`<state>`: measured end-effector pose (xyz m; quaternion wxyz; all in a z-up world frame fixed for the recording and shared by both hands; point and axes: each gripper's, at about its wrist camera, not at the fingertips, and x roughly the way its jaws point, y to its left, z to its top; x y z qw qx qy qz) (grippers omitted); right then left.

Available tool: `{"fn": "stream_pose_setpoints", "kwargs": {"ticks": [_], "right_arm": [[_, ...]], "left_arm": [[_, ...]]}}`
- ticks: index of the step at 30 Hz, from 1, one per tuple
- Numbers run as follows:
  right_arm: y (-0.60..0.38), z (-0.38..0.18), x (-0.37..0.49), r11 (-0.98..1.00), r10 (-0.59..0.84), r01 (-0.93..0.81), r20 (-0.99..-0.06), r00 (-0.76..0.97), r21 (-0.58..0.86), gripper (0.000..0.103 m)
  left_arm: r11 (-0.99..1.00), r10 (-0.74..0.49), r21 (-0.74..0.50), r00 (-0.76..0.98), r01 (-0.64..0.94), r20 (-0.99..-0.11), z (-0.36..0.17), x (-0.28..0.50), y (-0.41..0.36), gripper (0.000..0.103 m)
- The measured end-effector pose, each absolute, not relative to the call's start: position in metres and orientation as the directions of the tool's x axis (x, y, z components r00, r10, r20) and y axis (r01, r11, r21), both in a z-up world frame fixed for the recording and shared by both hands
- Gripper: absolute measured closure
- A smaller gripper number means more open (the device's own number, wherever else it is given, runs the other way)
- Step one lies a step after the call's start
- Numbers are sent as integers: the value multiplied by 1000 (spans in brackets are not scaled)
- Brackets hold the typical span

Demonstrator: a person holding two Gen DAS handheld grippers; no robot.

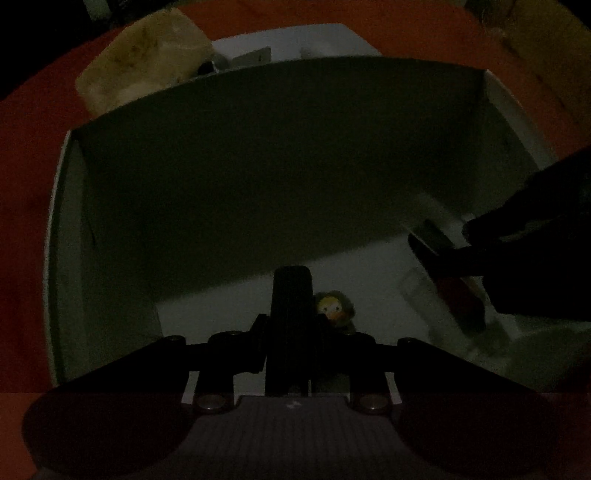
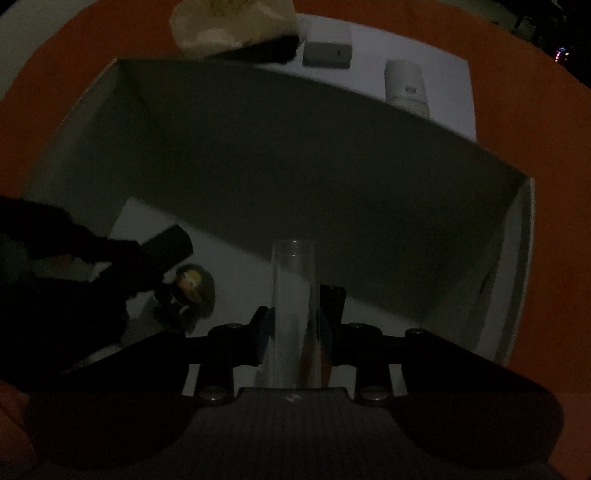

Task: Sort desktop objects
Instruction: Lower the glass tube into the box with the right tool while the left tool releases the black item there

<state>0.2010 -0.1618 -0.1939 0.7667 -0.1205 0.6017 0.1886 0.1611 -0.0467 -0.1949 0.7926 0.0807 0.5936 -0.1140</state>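
Both grippers reach into a white open box in dim light. My left gripper is shut on a dark upright cylinder. A small doll figure with a yellow face lies on the box floor just right of it. My right gripper is shut on a clear plastic tube, held above the box floor. The left gripper and its dark cylinder show at the left of the right wrist view, beside the doll. The right gripper shows at the right of the left wrist view.
The box stands on an orange table cover. Behind it are a crumpled beige bag, a small grey box and a white cylinder container on a white sheet. The bag also shows in the left wrist view.
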Motion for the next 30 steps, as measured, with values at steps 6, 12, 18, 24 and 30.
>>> {"fn": "stream_pose_setpoints", "kwargs": {"ticks": [6,12,18,24,30], "right_arm": [[-162,-210,196,897,117,-442,-976,184,24,71],[-162,-214,195,883,89,-469,-975,202,-17,71],[-177,-219,205,916,26,-397,-978,205,-59,71],[-179,-223,205,918,7,-388,-976,217,-80,71],[-176,-224,202,919,10,-388,-978,211,-74,70]], "left_arm": [[961,-67,8,260,276,-963,-204,162,-43,81],[958,-76,-3,241,288,-967,-208,162,-42,81],[962,-66,8,262,273,-963,-211,161,-40,81],[958,-72,7,262,286,-962,-210,157,-44,81],[956,-70,9,260,292,-963,-210,155,-45,81]]}}
